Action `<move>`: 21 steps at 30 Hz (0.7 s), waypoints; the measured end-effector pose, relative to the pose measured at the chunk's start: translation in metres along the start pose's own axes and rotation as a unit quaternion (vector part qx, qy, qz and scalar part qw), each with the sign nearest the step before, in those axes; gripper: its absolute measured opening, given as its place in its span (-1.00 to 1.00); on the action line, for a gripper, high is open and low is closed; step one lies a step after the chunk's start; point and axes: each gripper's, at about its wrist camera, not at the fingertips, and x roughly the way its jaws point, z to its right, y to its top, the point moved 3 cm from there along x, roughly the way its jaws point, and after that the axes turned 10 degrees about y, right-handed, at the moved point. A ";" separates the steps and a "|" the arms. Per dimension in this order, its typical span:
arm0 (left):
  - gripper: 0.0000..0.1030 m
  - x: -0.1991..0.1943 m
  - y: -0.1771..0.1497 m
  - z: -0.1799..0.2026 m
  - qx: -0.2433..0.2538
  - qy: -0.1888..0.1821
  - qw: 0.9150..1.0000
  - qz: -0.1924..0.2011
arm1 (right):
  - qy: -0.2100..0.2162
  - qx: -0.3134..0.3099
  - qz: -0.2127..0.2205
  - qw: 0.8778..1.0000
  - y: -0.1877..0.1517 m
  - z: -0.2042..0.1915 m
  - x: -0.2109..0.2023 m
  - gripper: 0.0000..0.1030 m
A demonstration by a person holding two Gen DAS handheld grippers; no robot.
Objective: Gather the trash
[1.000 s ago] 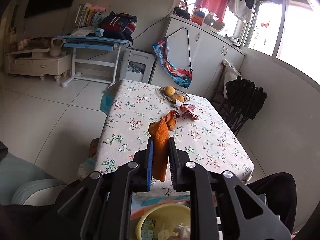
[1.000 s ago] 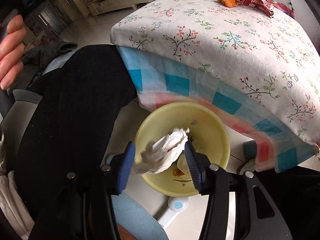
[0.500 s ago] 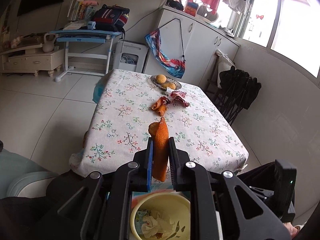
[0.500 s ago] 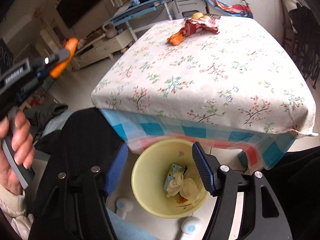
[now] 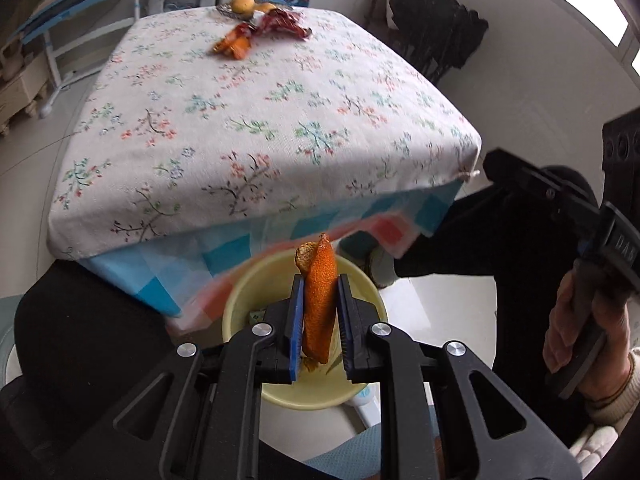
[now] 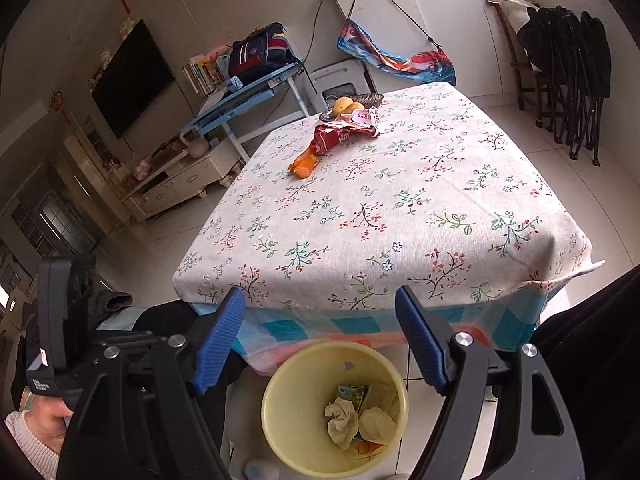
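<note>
My left gripper [image 5: 319, 304] is shut on a strip of orange peel [image 5: 318, 296] and holds it right above the yellow trash bin [image 5: 244, 300] below the table's near edge. My right gripper [image 6: 320, 340] is open and empty, raised above the same bin [image 6: 288, 400], which holds crumpled tissues [image 6: 342, 420] and wrappers. More orange peel [image 6: 304, 164] and a red snack wrapper [image 6: 340, 134] lie at the far side of the floral tablecloth [image 6: 400, 208]; they also show in the left wrist view, the peel [image 5: 234, 44] and the wrapper [image 5: 284, 24].
A fruit dish with oranges [image 6: 348, 104] stands at the table's far edge. My black-clad legs [image 5: 80, 340] flank the bin. Dark folded chairs [image 6: 568, 80] stand at the right, a blue desk [image 6: 248, 88] and TV stand [image 6: 176, 176] behind the table.
My left gripper has tilted down and brought the peel over the bin. My right gripper has let the tissue fall into the bin, opened wide and lifted away.
</note>
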 end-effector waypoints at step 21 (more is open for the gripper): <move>0.02 -0.074 0.029 -0.051 -0.111 0.028 0.979 0.167 | -0.009 -0.023 0.003 1.000 -0.002 -0.004 -0.002 0.47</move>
